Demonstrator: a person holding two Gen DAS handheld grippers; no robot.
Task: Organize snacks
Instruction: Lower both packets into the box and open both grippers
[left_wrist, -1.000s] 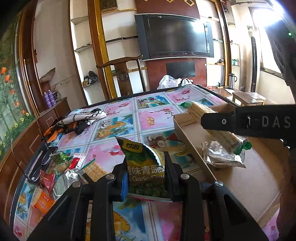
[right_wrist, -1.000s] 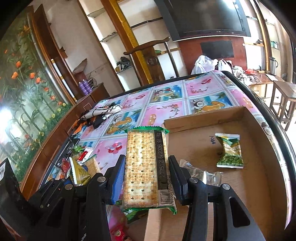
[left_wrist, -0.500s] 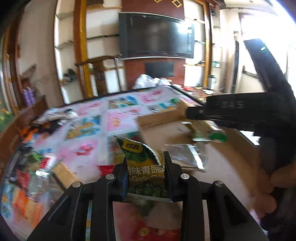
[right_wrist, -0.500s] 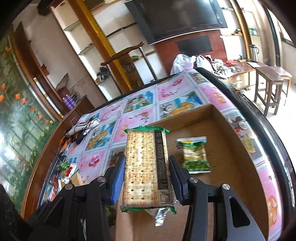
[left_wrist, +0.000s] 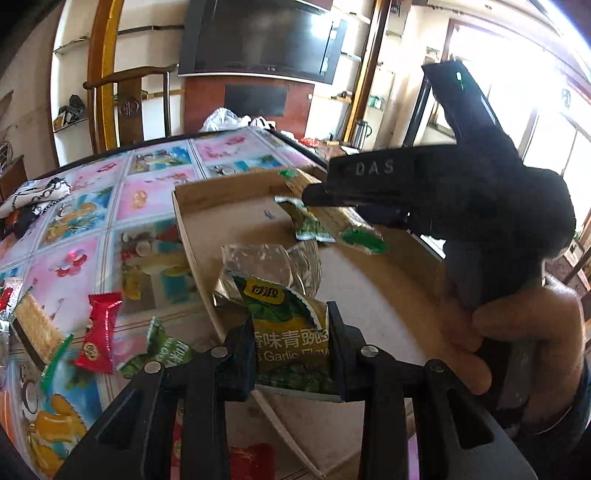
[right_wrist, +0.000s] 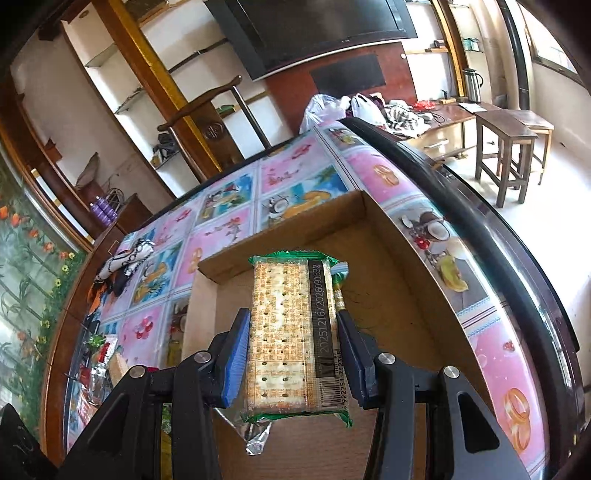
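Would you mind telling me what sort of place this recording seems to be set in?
Most likely a home living or dining room: a large wall-mounted television, a wooden chair beside built-in shelves, and a round table under a colourful fruit-print cover.

green pea packet (left_wrist: 290, 343): "Garlic Flavor" | right gripper (left_wrist: 373, 173): "DAS" | cracker pack (right_wrist: 291, 332): "20251216/2026091"

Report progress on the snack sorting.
Done: a silver packet and a small green packet lie in the cardboard tray. In hand: left gripper holds a green pea packet, right gripper a cracker pack. Left: a red candy and other snacks on the table.
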